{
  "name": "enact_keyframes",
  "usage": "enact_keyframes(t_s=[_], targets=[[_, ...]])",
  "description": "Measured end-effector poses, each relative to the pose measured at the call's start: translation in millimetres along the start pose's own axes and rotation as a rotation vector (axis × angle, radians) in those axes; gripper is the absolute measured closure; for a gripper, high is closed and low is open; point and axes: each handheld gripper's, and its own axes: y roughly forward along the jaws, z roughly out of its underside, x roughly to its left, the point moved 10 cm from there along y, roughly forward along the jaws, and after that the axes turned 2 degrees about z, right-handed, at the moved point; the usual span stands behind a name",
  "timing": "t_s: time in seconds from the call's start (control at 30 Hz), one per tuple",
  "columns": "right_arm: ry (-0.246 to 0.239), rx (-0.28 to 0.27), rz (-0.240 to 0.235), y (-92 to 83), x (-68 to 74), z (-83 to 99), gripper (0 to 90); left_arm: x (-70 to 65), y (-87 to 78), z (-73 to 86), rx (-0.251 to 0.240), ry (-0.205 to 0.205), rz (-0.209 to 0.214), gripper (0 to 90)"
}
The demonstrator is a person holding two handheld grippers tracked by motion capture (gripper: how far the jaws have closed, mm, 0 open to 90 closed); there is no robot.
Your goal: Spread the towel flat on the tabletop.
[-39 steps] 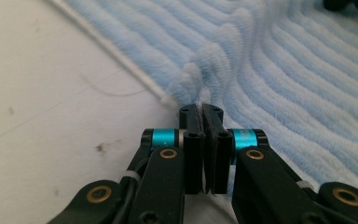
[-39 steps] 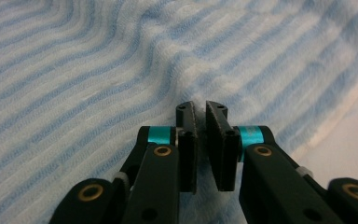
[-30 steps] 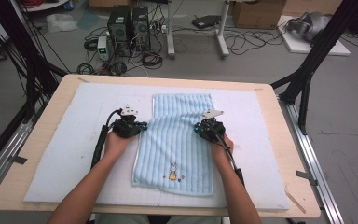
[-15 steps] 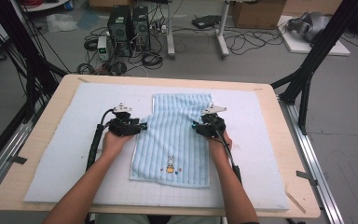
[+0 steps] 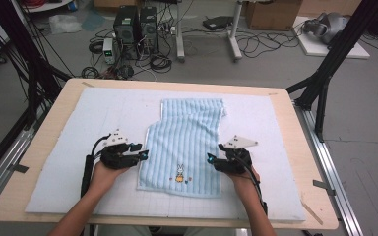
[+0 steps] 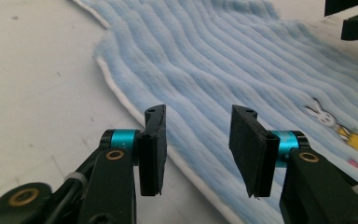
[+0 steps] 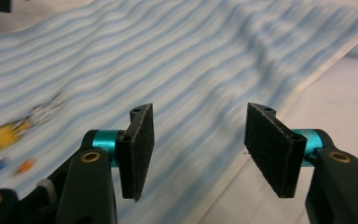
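Blue striped towel lies flat mid-bench on white padding. Left claw at its left edge: just closing slightly, gaping, empty. Right claw at its right edge: just opening, empty.

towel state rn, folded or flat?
Partly folded. The blue striped towel lies on the white mat; its far half is narrower, with a step in the left edge, suggesting a side tucked under. Near half lies spread, rabbit print up.

Each gripper, left and right, is black with 2 flat, rough-faced jaws on teal collars, brass rivets at the joints, a grey 3-cornered plate on top and a black cable trailing toward 6 o'clock. Forearms are bare.
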Motion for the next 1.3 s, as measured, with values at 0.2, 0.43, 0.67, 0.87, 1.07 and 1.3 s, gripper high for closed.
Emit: enact_keyframes(t_s=[0.2, 0.43, 0.67, 0.87, 1.07, 1.3], targets=[[-0.005, 0.017, -0.025, -24.0, 21.8, 17.2, 48.4, -21.5, -9.4, 9.7, 0.005, 0.015, 0.036, 61.8], [-0.033, 0.040, -0.079, -35.3, 43.2, 30.1, 54.8, -44.4, -6.9, 28.6, 0.086, 0.063, 0.070, 62.9], [-0.081, 0.114, -0.130, -33.9, 56.4, 50.9, 60.6, -58.9, -5.6, 41.7, 0.128, 0.120, 0.043, 69.4], [-0.069, 0.131, -0.171, -43.5, 61.3, 56.4, 84.8, -75.2, -12.8, 49.4, 0.135, 0.110, 0.075, 87.8], [-0.078, 0.147, -0.202, -56.5, 68.8, 64.9, 86.0, -90.0, -21.8, 57.6, 0.135, 0.060, 0.115, 88.2], [-0.097, 0.173, -0.255, -76.0, 83.6, 77.2, 86.2, -112.9, -33.4, 68.3, 0.161, 0.067, 0.171, 88.3]])
